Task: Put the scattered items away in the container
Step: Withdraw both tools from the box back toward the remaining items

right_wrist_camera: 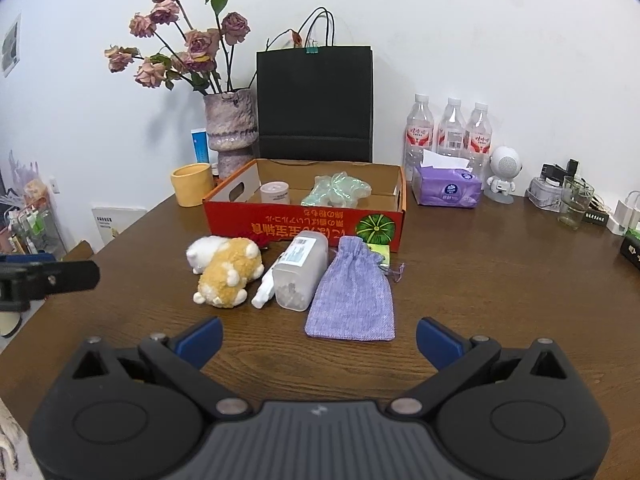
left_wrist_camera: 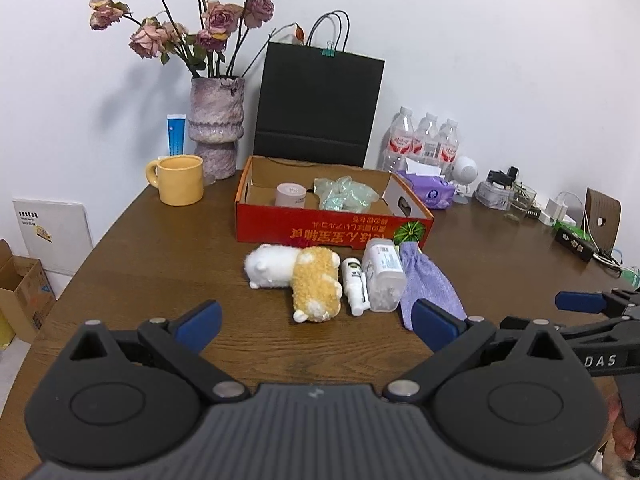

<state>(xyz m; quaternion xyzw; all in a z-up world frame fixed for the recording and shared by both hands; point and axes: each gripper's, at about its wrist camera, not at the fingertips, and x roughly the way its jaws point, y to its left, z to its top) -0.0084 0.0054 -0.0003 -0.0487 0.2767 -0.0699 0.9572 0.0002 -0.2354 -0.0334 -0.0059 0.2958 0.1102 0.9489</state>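
left gripper (left_wrist_camera: pixel 318 326): black body, ribbed grey centre, round pivot housings, silver screws, blue fingers (left_wrist_camera: pixel 200 320) | right gripper (right_wrist_camera: pixel 319 334): same build, blue fingers (right_wrist_camera: pixel 438 340), white "DAS" lettering on its side

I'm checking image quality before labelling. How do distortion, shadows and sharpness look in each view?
Left wrist view: strong fisheye bending, dark corners, and the vase throws a soft shadow on the wall; the red box is sharp. Right wrist view: same bending, even light, purple pouch crisp.
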